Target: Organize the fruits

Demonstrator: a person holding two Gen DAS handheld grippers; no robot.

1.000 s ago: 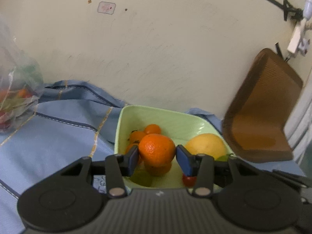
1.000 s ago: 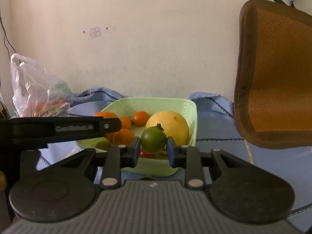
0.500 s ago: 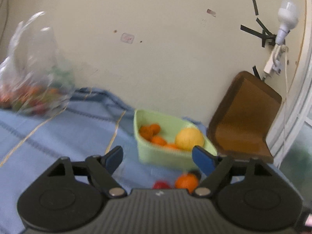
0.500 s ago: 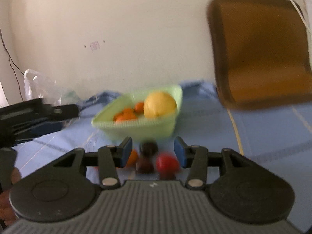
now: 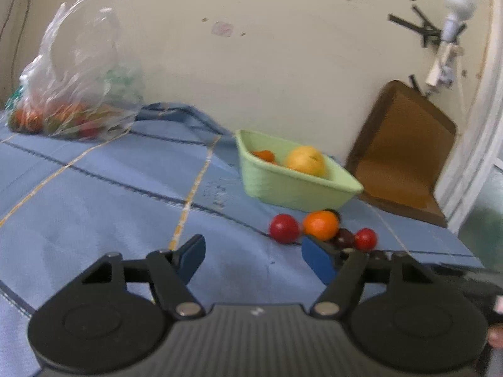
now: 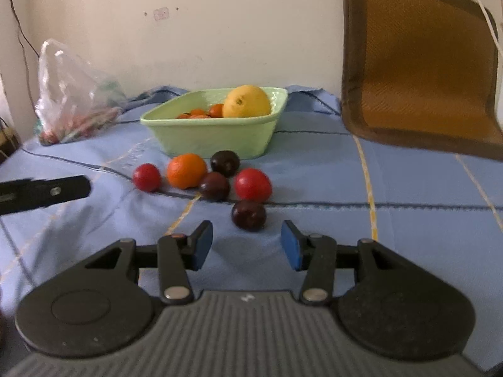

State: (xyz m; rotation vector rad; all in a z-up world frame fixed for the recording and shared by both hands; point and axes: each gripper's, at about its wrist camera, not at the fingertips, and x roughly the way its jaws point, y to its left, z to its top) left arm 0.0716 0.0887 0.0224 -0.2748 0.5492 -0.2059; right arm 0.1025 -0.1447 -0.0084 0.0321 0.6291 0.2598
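The green bowl (image 6: 217, 132) holds a yellow fruit (image 6: 246, 101) and small oranges (image 6: 201, 112) (loose fruit (image 6: 187, 170) at its six o'clock), right gripper (image 6: 246, 246) apart and empty, left gripper (image 5: 253, 259) empty, closing.

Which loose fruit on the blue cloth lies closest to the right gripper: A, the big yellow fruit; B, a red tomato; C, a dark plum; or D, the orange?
C: in the right wrist view one dark plum lies alone on the blue cloth just ahead of the right gripper, nearer than the orange.
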